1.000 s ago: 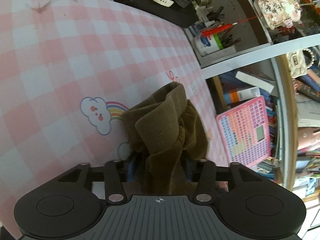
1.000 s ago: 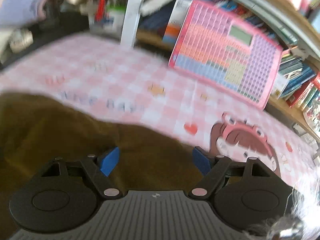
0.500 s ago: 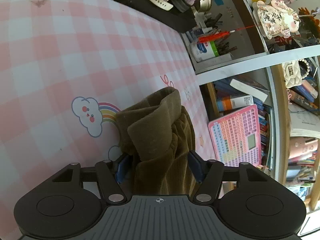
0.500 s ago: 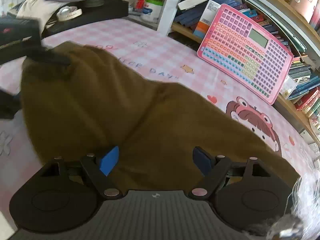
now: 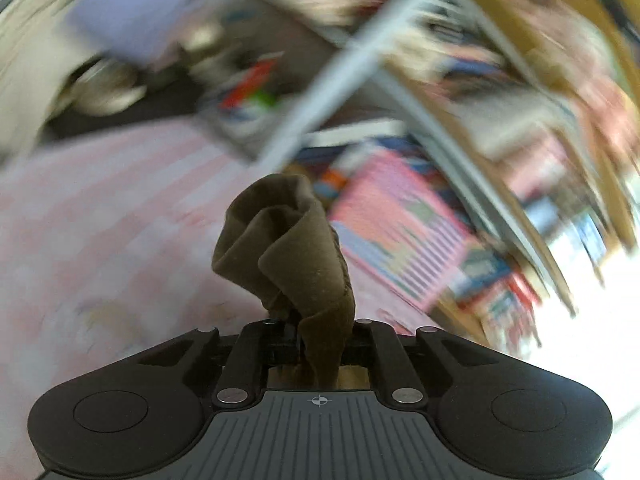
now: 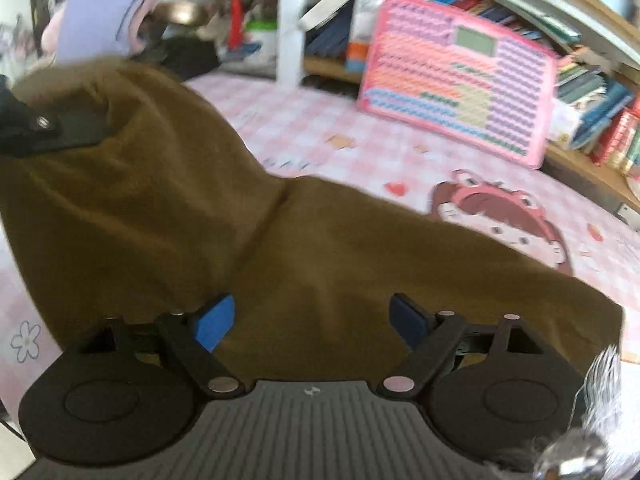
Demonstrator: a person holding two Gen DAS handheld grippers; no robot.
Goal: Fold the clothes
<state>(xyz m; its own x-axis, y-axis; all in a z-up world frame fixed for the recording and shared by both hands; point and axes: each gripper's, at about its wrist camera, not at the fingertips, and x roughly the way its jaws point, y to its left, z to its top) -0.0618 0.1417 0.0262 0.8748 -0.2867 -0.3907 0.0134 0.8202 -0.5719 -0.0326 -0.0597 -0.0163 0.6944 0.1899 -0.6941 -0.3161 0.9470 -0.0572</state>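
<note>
Olive-brown fabric is bunched between the closed fingers of the left gripper (image 5: 320, 332), which pinches one end of the garment (image 6: 224, 216) and holds it raised above the pink checked cloth (image 6: 304, 120). The right gripper (image 6: 308, 316) has its blue pads (image 6: 214, 320) spread wide, holding nothing, poised just over the garment's lower edge. From there the garment slopes down from the raised end at the left and lies flat toward the right, near the printed cartoon girl (image 6: 500, 208). By the look of it, a fold is in hand: the lifted end is being carried over. The next move likely calls for laying that end squarely on the flat part, edges matched.
</note>
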